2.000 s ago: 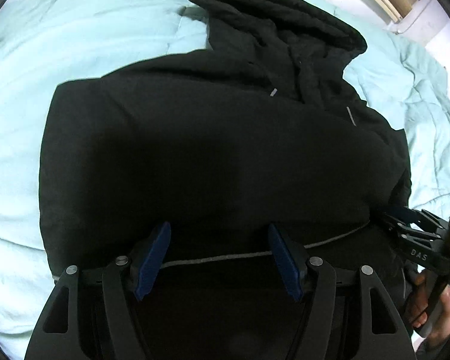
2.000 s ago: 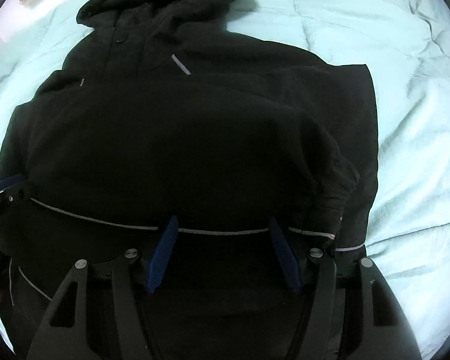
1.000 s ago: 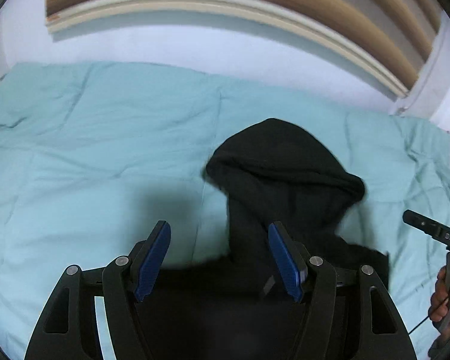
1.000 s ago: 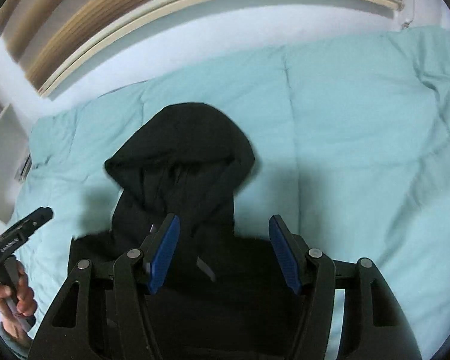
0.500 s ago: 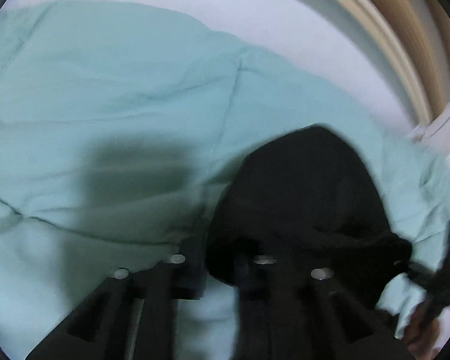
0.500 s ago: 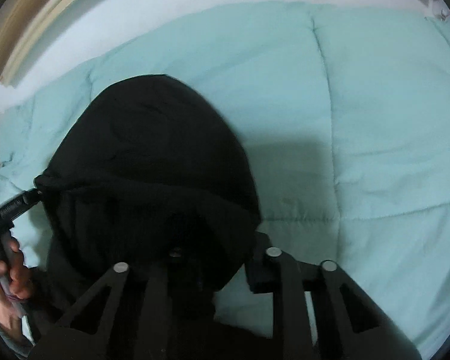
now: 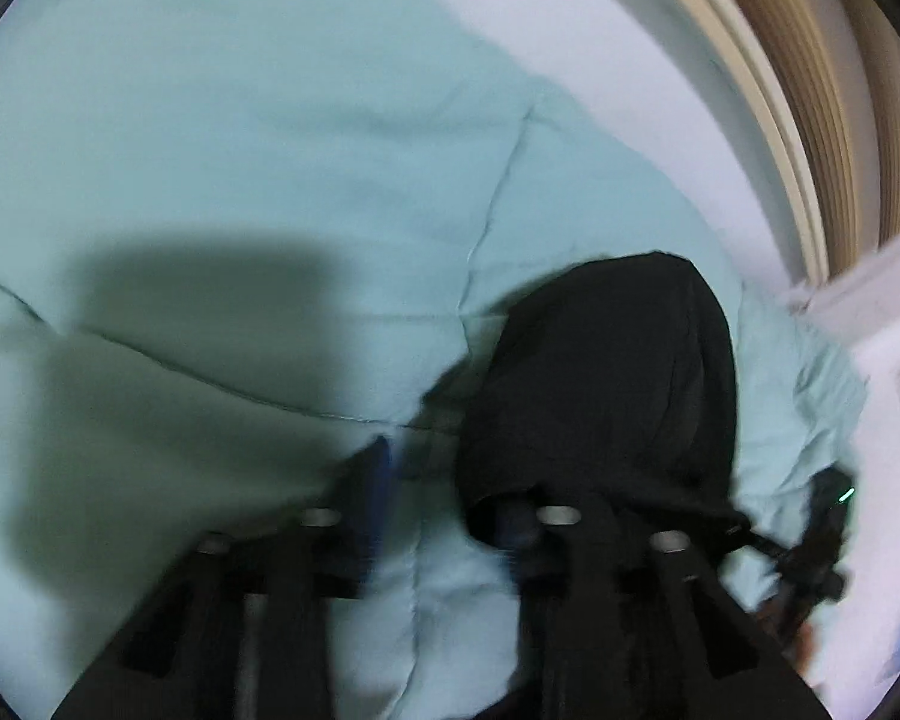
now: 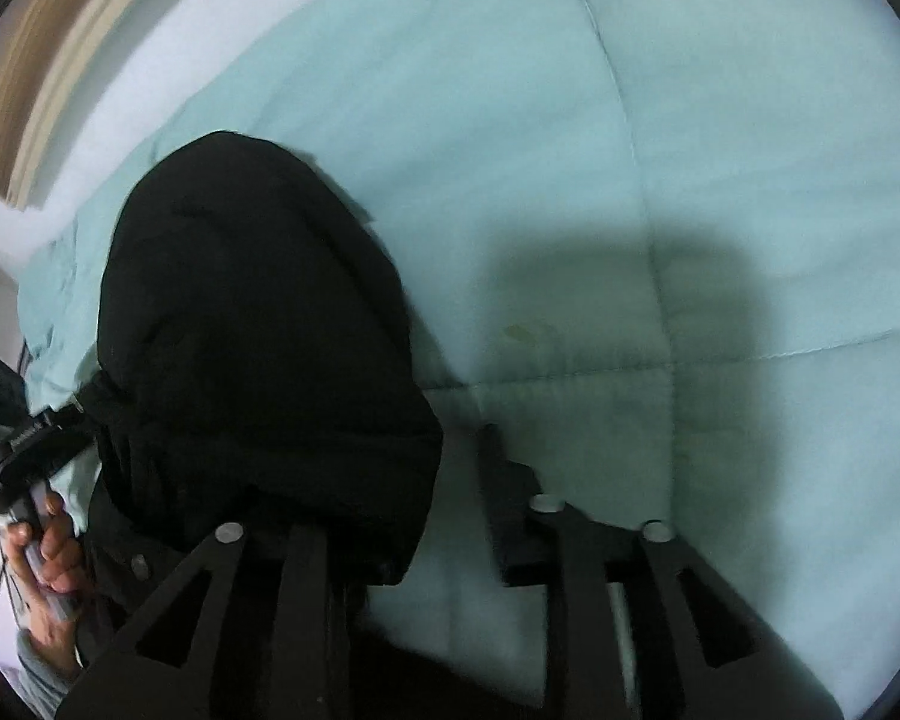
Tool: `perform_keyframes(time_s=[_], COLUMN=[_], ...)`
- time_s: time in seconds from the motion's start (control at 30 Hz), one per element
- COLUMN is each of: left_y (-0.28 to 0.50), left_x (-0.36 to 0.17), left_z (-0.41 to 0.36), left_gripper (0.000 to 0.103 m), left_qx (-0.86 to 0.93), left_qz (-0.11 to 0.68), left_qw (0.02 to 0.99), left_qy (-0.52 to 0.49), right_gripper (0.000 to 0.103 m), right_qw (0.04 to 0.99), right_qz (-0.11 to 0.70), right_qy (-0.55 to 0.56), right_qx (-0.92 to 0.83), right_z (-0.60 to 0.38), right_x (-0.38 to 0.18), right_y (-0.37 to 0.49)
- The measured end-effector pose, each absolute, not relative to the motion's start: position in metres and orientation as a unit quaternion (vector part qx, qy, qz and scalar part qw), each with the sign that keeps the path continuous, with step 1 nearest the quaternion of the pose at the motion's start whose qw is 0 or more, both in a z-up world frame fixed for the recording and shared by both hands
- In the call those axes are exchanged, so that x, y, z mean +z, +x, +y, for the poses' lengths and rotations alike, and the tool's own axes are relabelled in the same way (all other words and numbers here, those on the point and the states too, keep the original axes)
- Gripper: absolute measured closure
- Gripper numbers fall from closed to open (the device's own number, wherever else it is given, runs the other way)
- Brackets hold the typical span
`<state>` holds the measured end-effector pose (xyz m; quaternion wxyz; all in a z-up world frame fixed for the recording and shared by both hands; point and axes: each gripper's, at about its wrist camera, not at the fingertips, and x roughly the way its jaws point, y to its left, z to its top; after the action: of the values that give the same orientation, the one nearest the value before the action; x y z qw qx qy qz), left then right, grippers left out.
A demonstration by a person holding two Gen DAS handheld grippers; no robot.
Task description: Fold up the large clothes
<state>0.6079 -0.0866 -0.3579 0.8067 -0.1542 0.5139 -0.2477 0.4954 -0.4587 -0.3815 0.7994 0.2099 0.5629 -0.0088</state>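
The black hoodie's hood [image 7: 618, 372] lies on the light teal duvet [image 7: 270, 150]. My left gripper [image 7: 450, 498] sits at the hood's left corner; its right finger is under the black fabric, its left finger [image 7: 378, 480] lies on the duvet. In the right wrist view the hood [image 8: 252, 324] fills the left; my right gripper [image 8: 426, 516] is at its right corner, with one finger [image 8: 504, 498] on the duvet and the other hidden by cloth. Both views are blurred. Whether either gripper pinches the cloth is unclear.
The bed's far edge meets a white wall [image 7: 600, 30] with a beige wooden frame [image 7: 840, 120]. The duvet [image 8: 720, 180] stretches out beyond the hood. The other gripper and the hand holding it show at each view's edge [image 8: 24, 450] [image 7: 810, 552].
Both grippers moved forward from the hoodie's hem over the body to the hood, and their jaws narrowed from wide open. The hood now lies against the fingers.
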Motion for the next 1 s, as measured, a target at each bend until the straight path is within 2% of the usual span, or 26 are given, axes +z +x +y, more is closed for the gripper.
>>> perform_keyframes(time_s=[0.03,0.1,0.13,0.23,0.3,0.43,0.53,0.63,0.77,0.9,1.0], left_y=[0.603,0.59,0.583,0.569,0.569,0.585,0.605,0.618,0.619,0.616,0.608], left_x=[-0.351,-0.333,-0.322,-0.288,-0.266,-0.243,-0.254,-0.289,-0.348,-0.361,-0.344], left_z=[-0.086,-0.078,-0.073,-0.052,-0.058,-0.101,-0.149,-0.188,-0.206,-0.214,-0.216], left_gripper=[0.054,0.052,0.052,0.052,0.048,0.048,0.047,0.047,0.048,0.047,0.047], left_qx=[-0.249,-0.25,-0.249,-0.254,-0.272,-0.315,-0.346,-0.347,-0.339,-0.331,-0.325], left_qz=[0.506,0.491,0.478,0.429,0.401,0.391,0.413,0.461,0.539,0.537,0.512], left_qw=[0.814,0.828,0.836,0.861,0.869,0.861,0.842,0.817,0.77,0.773,0.79], left_qy=[-0.138,-0.108,-0.097,-0.097,-0.101,-0.075,-0.045,-0.013,0.04,0.075,0.088], right_gripper=[0.064,0.05,0.049,0.048,0.048,0.048,0.047,0.047,0.048,0.05,0.05], right_qw=[0.799,0.804,0.806,0.815,0.825,0.842,0.847,0.841,0.818,0.786,0.789], right_qz=[0.566,0.567,0.567,0.557,0.544,0.52,0.508,0.513,0.557,0.603,0.6], right_qy=[0.2,0.178,0.168,0.158,0.144,0.132,0.147,0.16,0.135,0.133,0.127], right_qx=[-0.006,0.003,0.01,0.03,0.044,0.05,0.058,0.065,0.047,0.029,0.037], right_z=[-0.459,-0.459,-0.457,-0.45,-0.44,-0.434,-0.428,-0.415,-0.397,-0.399,-0.402], right_x=[-0.375,-0.357,-0.348,-0.323,-0.305,-0.279,-0.271,-0.283,-0.333,-0.395,-0.39], right_y=[0.492,0.48,0.474,0.462,0.46,0.468,0.474,0.488,0.509,0.515,0.513])
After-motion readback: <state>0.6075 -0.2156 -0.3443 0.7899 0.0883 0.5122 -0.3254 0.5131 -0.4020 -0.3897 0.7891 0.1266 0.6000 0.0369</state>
